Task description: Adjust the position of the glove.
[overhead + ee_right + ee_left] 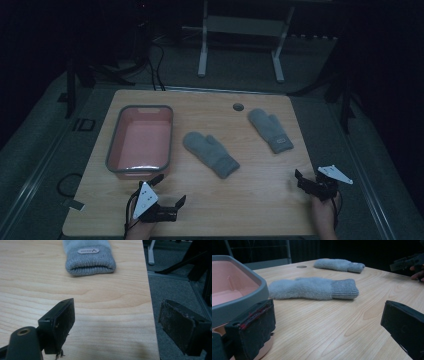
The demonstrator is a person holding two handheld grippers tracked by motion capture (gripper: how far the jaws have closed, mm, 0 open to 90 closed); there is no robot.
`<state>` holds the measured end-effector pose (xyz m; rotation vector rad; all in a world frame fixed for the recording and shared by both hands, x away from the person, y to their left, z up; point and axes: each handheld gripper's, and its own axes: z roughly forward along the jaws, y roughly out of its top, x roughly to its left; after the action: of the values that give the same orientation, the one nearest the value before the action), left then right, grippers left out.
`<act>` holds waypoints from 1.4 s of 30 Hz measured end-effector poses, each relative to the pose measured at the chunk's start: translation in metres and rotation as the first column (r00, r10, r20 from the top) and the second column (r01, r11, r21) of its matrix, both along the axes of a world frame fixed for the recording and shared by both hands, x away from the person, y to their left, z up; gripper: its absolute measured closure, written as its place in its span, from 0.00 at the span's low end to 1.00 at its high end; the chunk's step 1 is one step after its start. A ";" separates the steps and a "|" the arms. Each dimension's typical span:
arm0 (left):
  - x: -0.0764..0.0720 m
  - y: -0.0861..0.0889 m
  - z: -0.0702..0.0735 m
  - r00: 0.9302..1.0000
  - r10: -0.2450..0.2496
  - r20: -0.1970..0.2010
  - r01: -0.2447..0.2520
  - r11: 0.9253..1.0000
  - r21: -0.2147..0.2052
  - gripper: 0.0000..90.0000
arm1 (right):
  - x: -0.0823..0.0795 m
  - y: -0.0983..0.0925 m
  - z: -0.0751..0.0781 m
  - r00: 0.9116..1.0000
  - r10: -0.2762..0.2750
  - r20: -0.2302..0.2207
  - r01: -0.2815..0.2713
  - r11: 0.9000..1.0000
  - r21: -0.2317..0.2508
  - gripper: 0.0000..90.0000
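Not yet started. Left gripper (169, 196) and right gripper (306, 181): fingers spread, empty. Both grey mittens, near (210, 153) and far (270, 129), on counter (260, 200) ahead of fingers; pink basin (141, 140) empty beside left fingers.

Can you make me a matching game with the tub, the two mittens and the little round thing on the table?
Things:
1. tub
2. middle mitten
3. right mitten
4. round disc

Descriptions:
A. has a small label on its cuff
B. pink inside, grey rim
C. small and dark, near the table's far edge
D. lies beside the tub

Pairs: 1-B, 2-D, 3-A, 4-C
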<state>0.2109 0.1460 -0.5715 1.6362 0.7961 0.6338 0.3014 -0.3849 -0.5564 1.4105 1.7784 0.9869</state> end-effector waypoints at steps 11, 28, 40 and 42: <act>0.001 0.001 -0.001 1.000 -0.002 -0.014 0.002 1.000 -0.003 0.00 | 0.011 0.011 0.026 0.994 0.094 -0.048 -0.094 0.996 0.010 0.16; 0.000 0.003 -0.001 1.000 -0.006 -0.026 0.005 0.999 -0.035 0.00 | 0.056 0.071 0.071 0.953 0.303 -0.026 -0.302 0.953 0.039 0.15; -0.002 0.003 0.001 1.000 -0.016 -0.027 0.015 0.999 -0.038 0.00 | 0.082 0.141 0.077 0.893 0.449 -0.029 -0.448 0.893 0.035 0.15; -0.002 0.003 0.001 1.000 -0.017 -0.025 0.016 0.999 -0.040 0.00 | 0.085 0.153 0.077 0.881 0.472 -0.033 -0.472 0.881 0.026 0.15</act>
<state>0.2092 0.1491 -0.5705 1.6160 0.8081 0.5829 0.3865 -0.2314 -0.4791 1.0213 2.2061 1.2258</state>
